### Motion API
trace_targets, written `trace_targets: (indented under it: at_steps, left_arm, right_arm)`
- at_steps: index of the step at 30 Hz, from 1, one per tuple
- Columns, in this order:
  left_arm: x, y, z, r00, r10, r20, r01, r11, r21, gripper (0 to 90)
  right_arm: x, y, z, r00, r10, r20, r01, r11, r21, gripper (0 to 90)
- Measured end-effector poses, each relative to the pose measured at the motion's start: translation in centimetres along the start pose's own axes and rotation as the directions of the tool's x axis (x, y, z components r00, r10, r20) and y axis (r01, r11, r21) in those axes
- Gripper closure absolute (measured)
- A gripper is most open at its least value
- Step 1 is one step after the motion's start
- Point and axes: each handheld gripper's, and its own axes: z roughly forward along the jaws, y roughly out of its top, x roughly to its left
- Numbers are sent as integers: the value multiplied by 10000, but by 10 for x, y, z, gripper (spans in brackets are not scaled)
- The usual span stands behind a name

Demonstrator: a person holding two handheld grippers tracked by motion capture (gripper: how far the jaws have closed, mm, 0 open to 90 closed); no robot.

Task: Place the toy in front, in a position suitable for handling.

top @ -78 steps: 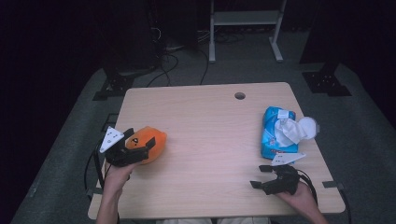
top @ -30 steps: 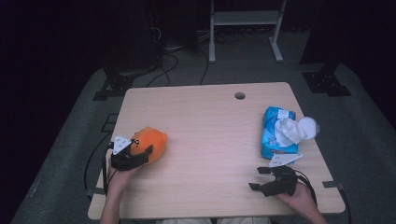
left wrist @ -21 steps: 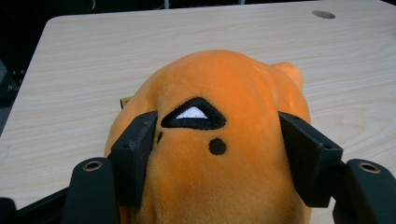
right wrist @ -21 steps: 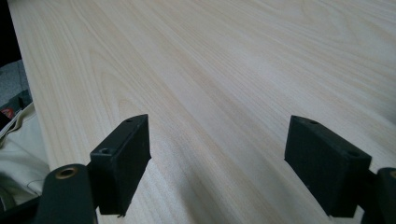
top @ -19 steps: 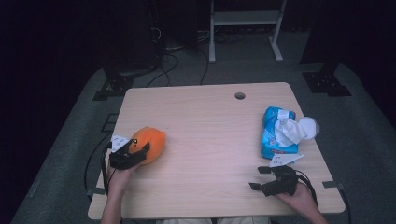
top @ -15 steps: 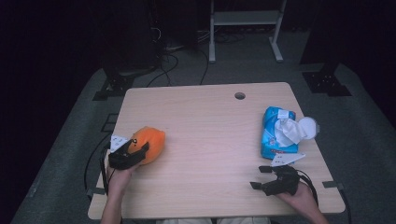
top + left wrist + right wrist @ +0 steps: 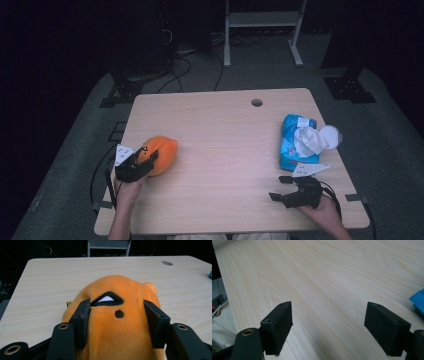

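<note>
By the bench's left edge, the left hand-held gripper (image 7: 146, 159) has just closed its jaws onto the orange plush toy (image 7: 117, 322), pinching both sides, so it looks ready to lift, while the right hand-held gripper (image 7: 337, 327) rests open near the front-right corner.

You face a light wood-grain desk (image 7: 225, 130) with a round cable hole (image 7: 257, 102), standing on grey carpet (image 7: 390, 125) in a dark room, with a white metal frame (image 7: 262, 20) and loose floor cables (image 7: 180, 55) behind it.
</note>
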Motion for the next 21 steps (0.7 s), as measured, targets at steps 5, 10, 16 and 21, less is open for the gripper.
trace_targets:
  at_steps: [5,10,16,21]
  left_arm:
    - [0,5,-5,9999,-162,58,164,9995,-281,462]
    - [-6,12,-11,9992,-272,307,292,9973,-679,461]
    - [-23,21,-13,9975,221,667,-160,9957,-909,461]
    - [-37,25,-13,9930,256,1157,-136,9945,-1037,460]
  right_arm:
    - [-2,0,-2,9999,106,14,-106,9999,-75,213]
    - [-2,0,-2,10000,64,19,-63,10000,-77,213]
    - [-2,0,-2,10000,75,16,-75,9999,-112,213]
    - [-4,1,-3,9999,108,62,-107,9999,-130,213]
